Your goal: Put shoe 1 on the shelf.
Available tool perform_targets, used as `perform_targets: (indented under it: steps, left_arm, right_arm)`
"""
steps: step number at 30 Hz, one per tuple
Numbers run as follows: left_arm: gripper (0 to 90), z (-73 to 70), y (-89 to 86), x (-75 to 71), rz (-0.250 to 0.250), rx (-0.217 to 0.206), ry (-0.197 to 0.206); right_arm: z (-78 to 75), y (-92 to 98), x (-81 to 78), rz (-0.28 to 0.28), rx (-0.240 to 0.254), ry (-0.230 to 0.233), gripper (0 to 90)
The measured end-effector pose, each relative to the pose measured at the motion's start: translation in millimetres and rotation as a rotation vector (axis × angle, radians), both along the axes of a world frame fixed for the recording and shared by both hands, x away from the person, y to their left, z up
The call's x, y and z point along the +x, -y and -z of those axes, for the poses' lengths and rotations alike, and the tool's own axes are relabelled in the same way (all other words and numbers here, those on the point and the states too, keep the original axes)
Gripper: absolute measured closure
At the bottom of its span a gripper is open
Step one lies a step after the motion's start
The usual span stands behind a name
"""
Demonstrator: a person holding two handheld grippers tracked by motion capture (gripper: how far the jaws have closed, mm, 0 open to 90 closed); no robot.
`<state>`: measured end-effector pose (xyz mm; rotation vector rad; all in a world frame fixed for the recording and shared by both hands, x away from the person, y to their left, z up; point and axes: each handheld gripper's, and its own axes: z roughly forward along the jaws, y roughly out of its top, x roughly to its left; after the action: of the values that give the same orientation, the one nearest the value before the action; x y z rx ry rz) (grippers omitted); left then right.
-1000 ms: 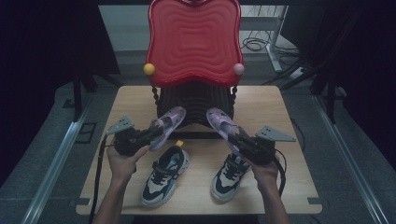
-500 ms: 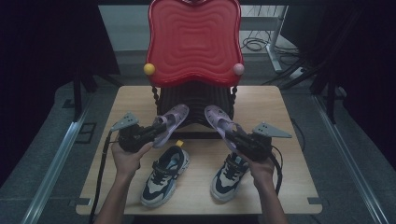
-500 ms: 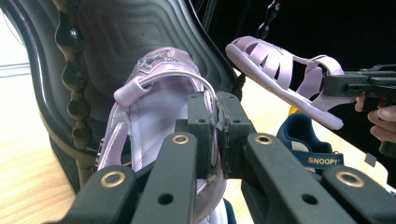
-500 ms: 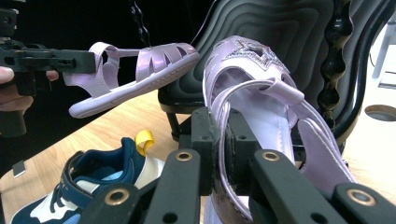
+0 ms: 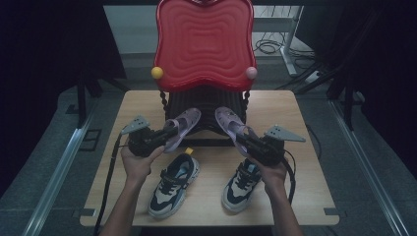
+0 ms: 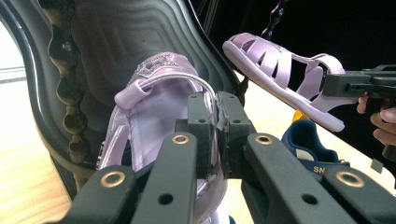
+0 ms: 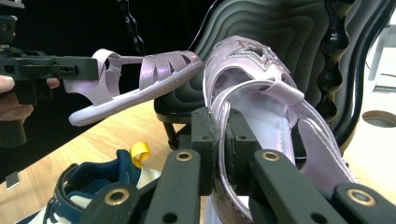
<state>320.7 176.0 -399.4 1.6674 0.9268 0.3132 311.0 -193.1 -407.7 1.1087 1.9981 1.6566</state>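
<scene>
Sandals, one per hand, are raised off the counter [image 5: 300, 147] toward the dark shelf under the red chair back [image 5: 204, 44]. Left gripper [image 5: 169, 132] is clamped on the heel strap of the left sandal [image 5: 183, 127]; right gripper [image 5: 244, 140] is clamped likewise on the right sandal [image 5: 230, 123]. Holding by the heel keeps the toes free and pointing far, probably so they can slide in first. Toes sit just short of the opening. Two sneakers, left sneaker [image 5: 173, 184] and right sneaker [image 5: 241, 184], lie near, below the hands. Twisted black posts [image 5: 163, 102] flank the opening and narrow the way in.
</scene>
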Motion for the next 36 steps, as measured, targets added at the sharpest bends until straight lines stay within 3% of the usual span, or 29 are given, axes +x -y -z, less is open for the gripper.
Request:
perform_targets:
  steps: [25, 32, 36]
  left_arm:
    - [85.4, -13.9, 14.7, 17.3, -0.019, 0.0, 0.044]
    - [85.4, -10.8, 18.8, 24.0, -0.037, -0.021, 0.047]
    - [85.4, -10.8, 21.3, 28.2, -0.035, -0.002, 0.046]
  right_arm:
    - [-5.6, -13.6, 14.6, 0.027, 0.011, 0.013, 84.9]
    - [-5.2, -18.3, 21.7, 0.044, 0.01, 0.009, 84.9]
    - [-5.0, -20.6, 26.8, 0.051, 0.006, 0.001, 84.9]
